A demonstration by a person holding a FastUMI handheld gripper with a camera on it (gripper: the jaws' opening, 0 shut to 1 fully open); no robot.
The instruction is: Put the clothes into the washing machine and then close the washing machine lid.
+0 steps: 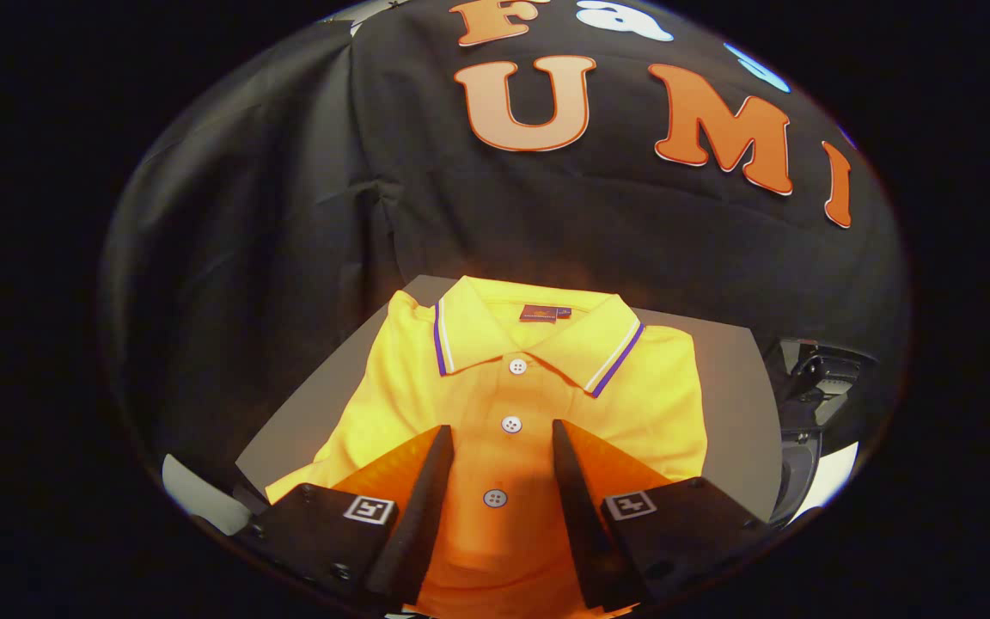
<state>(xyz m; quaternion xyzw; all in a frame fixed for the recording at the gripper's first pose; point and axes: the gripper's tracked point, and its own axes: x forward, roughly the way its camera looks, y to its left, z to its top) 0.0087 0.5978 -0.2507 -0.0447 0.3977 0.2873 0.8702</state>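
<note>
A folded yellow polo shirt (529, 387) lay flat on a grey table (731, 404), collar toward twelve o'clock and hem running back under the gripper (502, 438). The fingers stood apart and held nothing; the button strip (510, 424) ran straight up the gap between them, with one button between the tips and another nearer the gripper body. Whether the tips already touched the cloth could not be told, though they hung low over the shirt's chest.

What the next move seemed to turn on was this line-up: the shirt's long axis ran from six to twelve o'clock, the same way the fingers pointed, and the cloth lay under and just ahead of the tips, spreading wider than the gap on both sides. A pinch there would probably gather only the middle fold along the buttons, so the sleeves and sides might hang loose when lifted.

At about three o'clock, past the table's edge, sat a dark rounded piece of equipment (809, 404), possibly the washing machine; it was too cut off to be sure. The shirt was not yet in anything.
</note>
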